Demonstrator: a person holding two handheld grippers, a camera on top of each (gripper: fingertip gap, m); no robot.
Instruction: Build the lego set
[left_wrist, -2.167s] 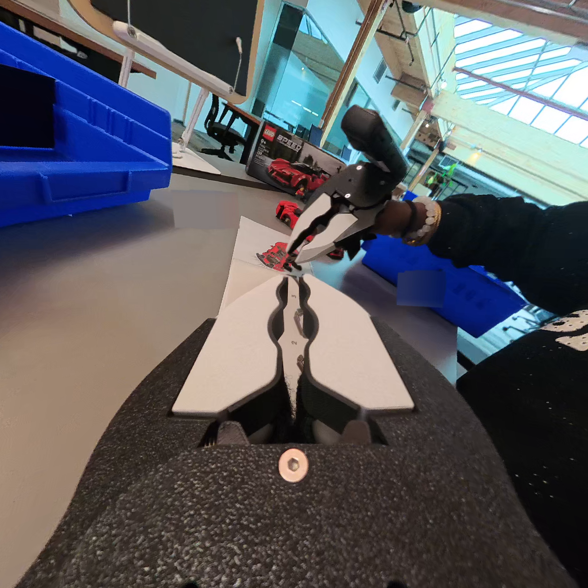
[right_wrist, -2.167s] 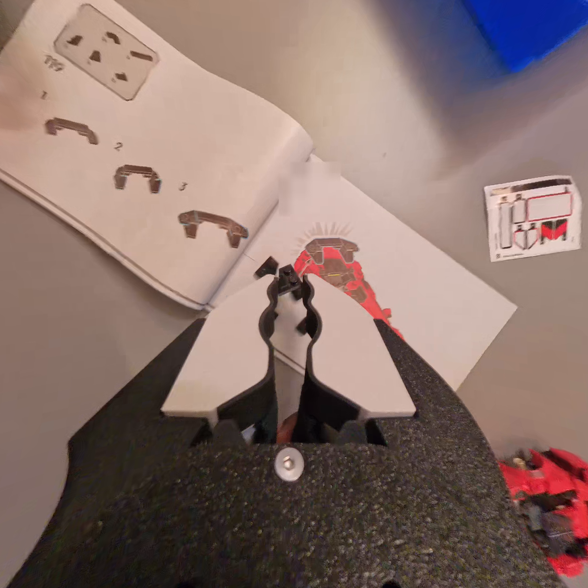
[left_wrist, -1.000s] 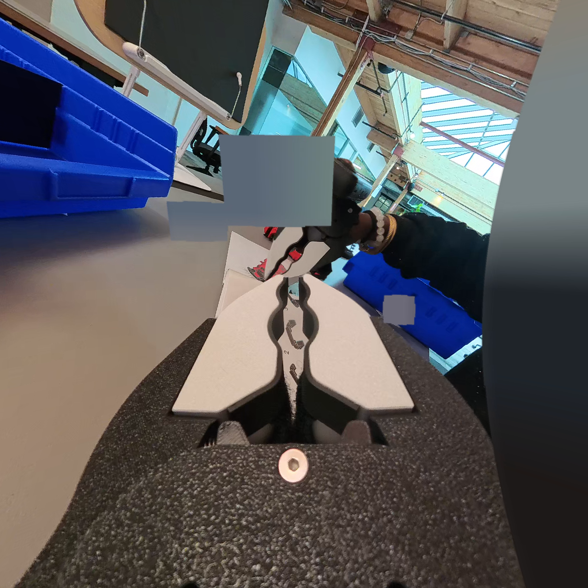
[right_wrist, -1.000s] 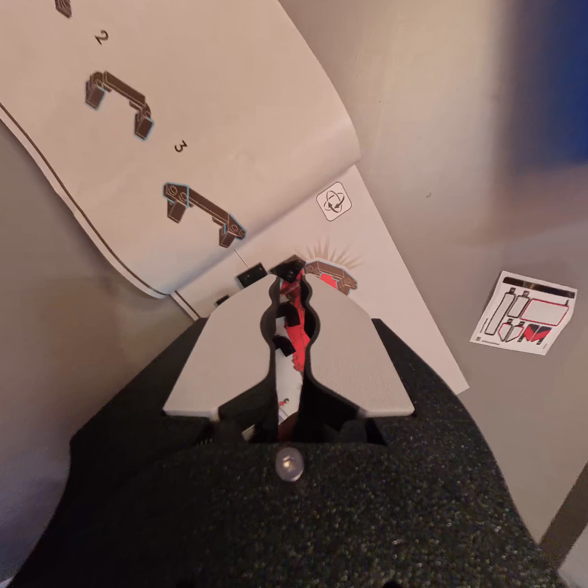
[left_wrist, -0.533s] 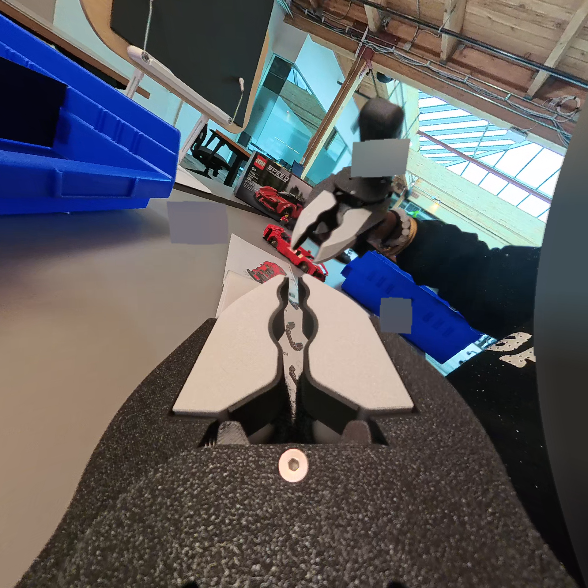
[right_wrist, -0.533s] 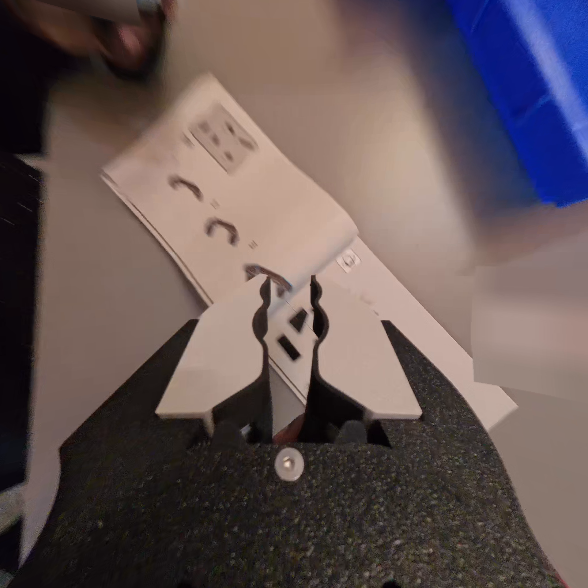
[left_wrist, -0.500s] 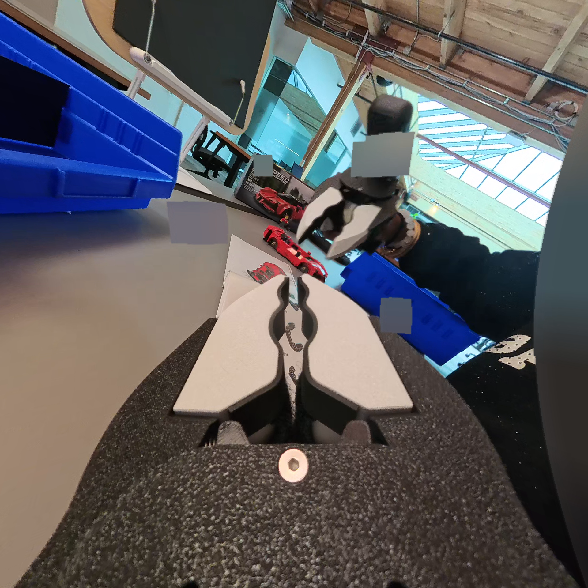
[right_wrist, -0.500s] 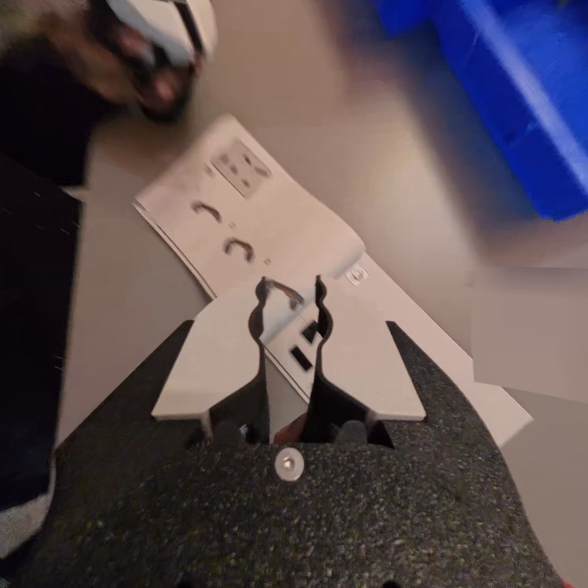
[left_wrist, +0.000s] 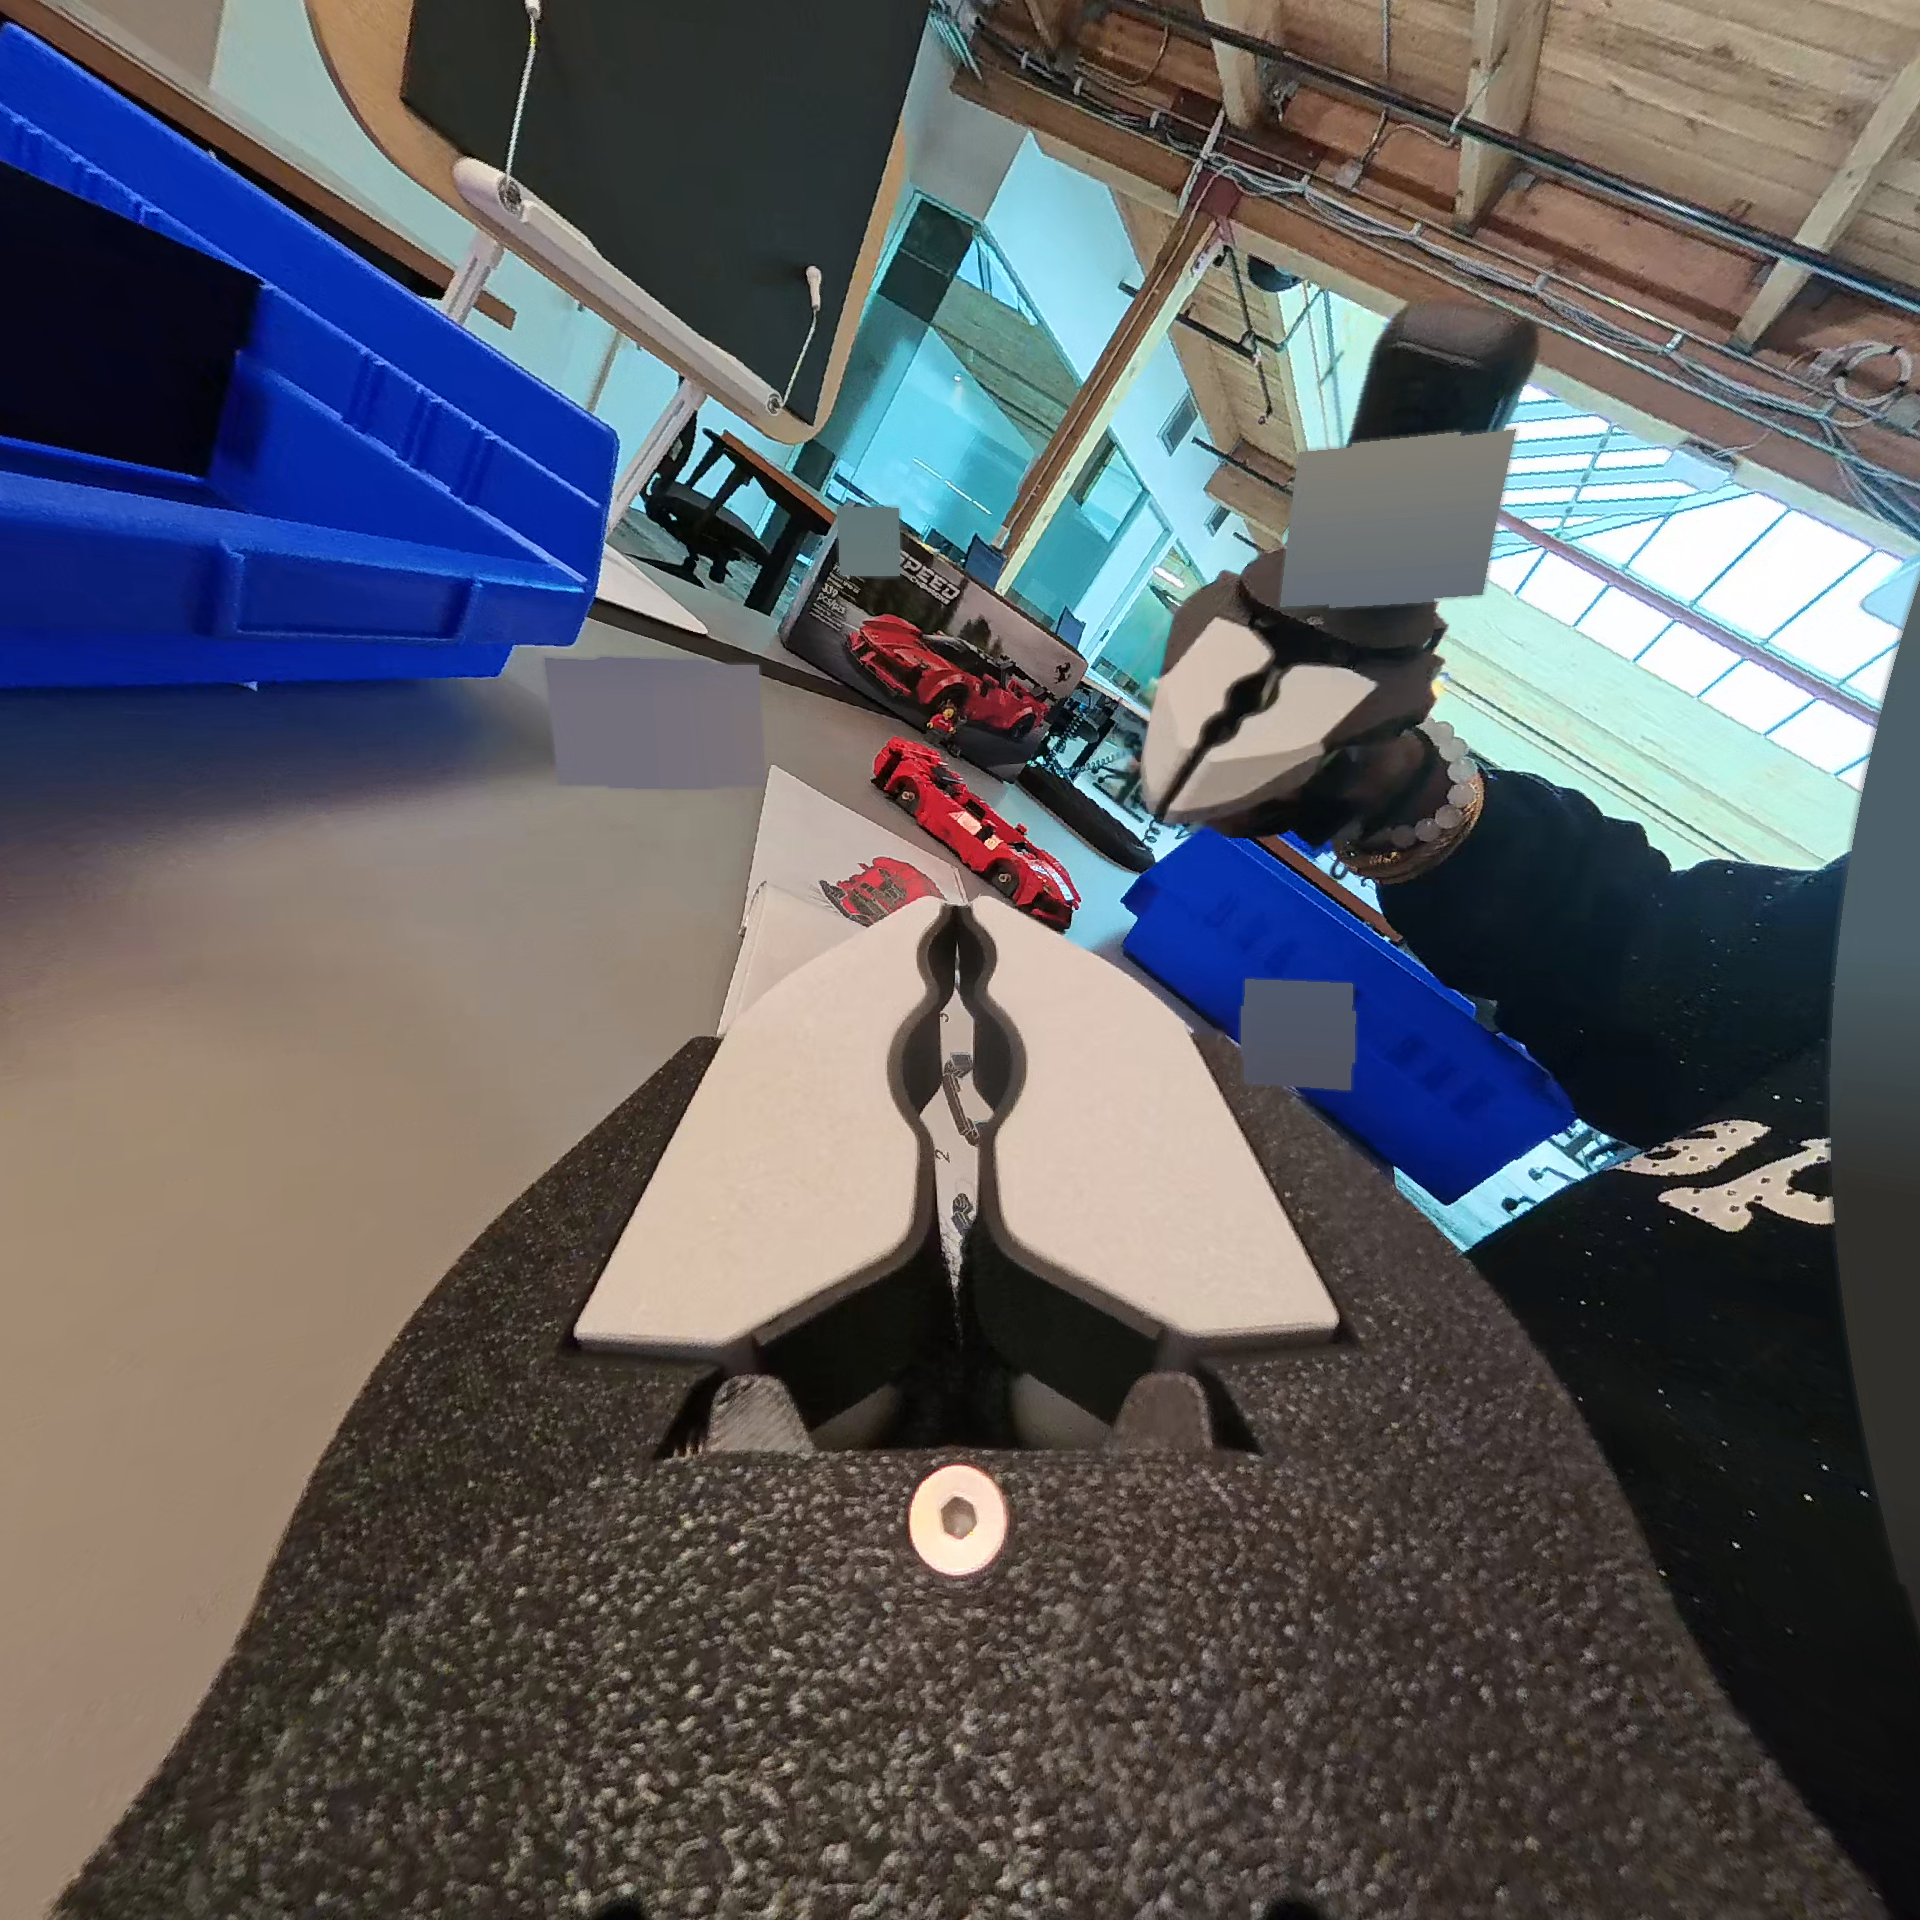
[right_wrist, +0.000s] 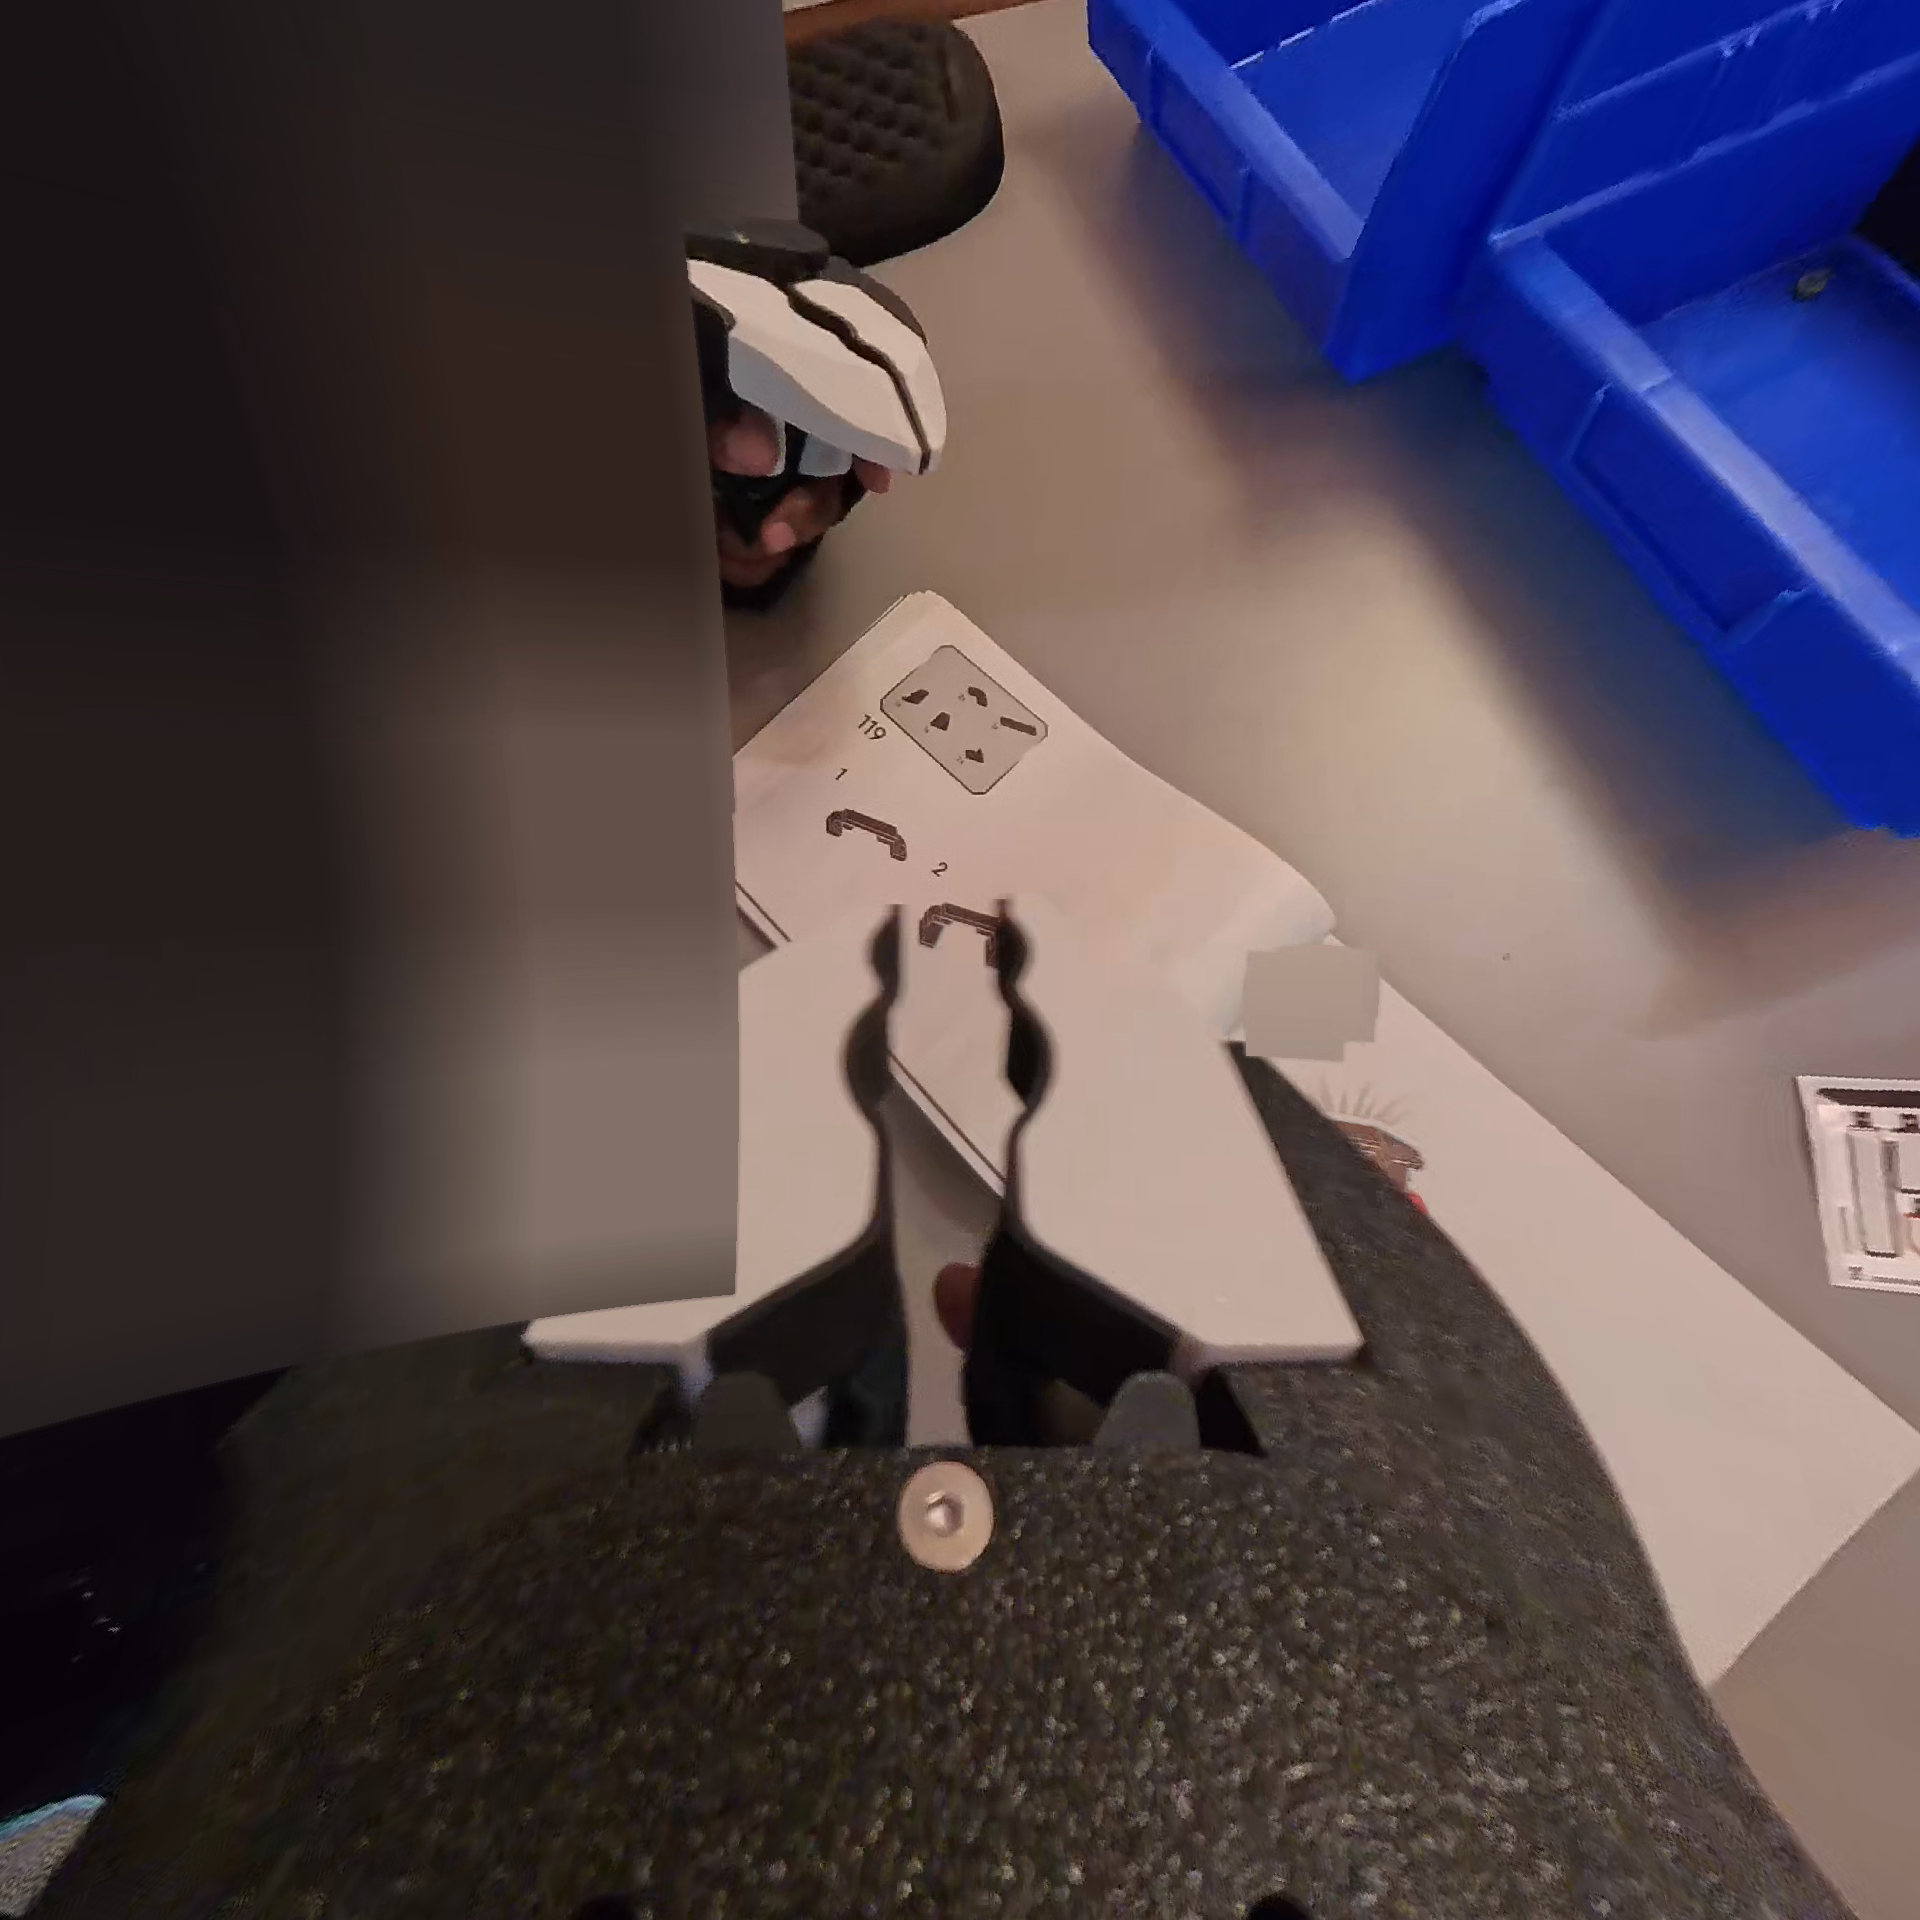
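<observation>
The open instruction booklet (right_wrist: 1039, 810) lies on the grey table; it also shows in the left wrist view (left_wrist: 831, 862). The built red Lego car (left_wrist: 966, 821) stands beyond it, in front of the set's box (left_wrist: 935, 655). My left gripper (left_wrist: 956, 920) is shut and empty, low over the near page; in the right wrist view (right_wrist: 928, 457) a hand holds it. My right gripper (right_wrist: 948, 920) is up in the air over the booklet, its jaws a narrow gap apart with nothing between them; it also shows in the left wrist view (left_wrist: 1169, 800). No loose piece shows.
A sticker sheet (right_wrist: 1865, 1179) lies right of the booklet. Blue bins stand at the far side (right_wrist: 1610, 312), at the left (left_wrist: 260, 468) and at the right under the person's arm (left_wrist: 1330, 1008). A black foam pad (right_wrist: 894, 125) lies near the table's edge. My hands' fingertips stand some 12 centimeters from each other.
My right gripper let go of the small black piece on the booklet, rose well above the page and turned toward the left gripper; its jaws widened, then narrowed. The left gripper barely moved.
</observation>
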